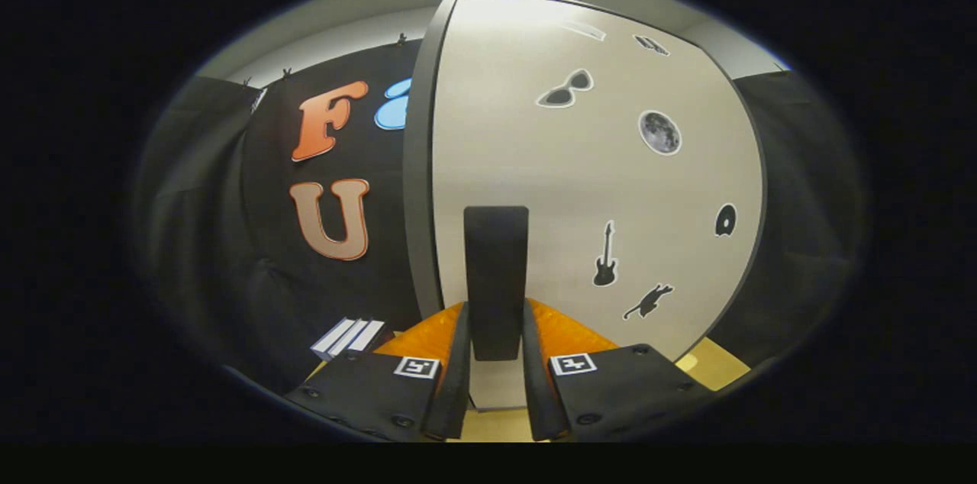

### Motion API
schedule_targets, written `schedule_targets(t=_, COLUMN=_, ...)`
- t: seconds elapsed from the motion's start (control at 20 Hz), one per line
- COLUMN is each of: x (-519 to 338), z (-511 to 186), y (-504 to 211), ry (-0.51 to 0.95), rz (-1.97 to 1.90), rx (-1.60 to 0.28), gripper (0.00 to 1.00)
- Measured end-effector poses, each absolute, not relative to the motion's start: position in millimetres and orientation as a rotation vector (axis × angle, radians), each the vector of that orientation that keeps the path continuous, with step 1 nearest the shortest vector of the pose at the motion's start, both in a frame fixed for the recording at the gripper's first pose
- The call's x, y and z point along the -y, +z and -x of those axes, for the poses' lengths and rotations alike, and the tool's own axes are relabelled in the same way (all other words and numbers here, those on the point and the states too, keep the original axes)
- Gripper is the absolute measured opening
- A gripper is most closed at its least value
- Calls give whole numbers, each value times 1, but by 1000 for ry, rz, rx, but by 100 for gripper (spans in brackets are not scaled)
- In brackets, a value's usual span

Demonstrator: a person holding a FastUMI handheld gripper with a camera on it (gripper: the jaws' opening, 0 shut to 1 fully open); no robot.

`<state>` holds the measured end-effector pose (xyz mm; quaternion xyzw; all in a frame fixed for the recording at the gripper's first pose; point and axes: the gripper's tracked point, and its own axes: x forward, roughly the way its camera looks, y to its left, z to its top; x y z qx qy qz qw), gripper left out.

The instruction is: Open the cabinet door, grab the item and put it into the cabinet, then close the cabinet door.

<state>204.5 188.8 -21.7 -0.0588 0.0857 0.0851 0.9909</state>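
Bench: pale wood bench (721, 366) under the cabinet.
Room: black cloth wall behind; white striped object (347, 337) beside the cabinet's foot.
Cabinet door (595, 179): white, sticker-dotted, shut, black handle (496, 278) upright.
Tool (496, 350): fingers narrowed, one on each side of the handle, pressing it.

Cream cabinet door (534, 163); black handle (496, 278); black stickers (605, 255).

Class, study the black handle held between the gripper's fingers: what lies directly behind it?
Behind the black handle is the white cabinet door, bearing stickers such as a guitar. The gripper is shut on the handle. The handle covers the door patch behind it; the cabinet's inside is hidden.
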Motion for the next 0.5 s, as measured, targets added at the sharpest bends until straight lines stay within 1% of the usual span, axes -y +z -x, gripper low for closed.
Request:
schedule_targets(t=0.4, x=-184, z=-195, y=-21, ry=141, rz=120, rx=-197, gripper=26)
schedule_targets(t=0.45, x=-186, z=-201, y=-25, ry=150, rz=103, rx=-197, gripper=19)
schedule_targets(t=0.5, x=-184, z=-188, y=-21, ry=154, rz=92, rx=-197, gripper=19)
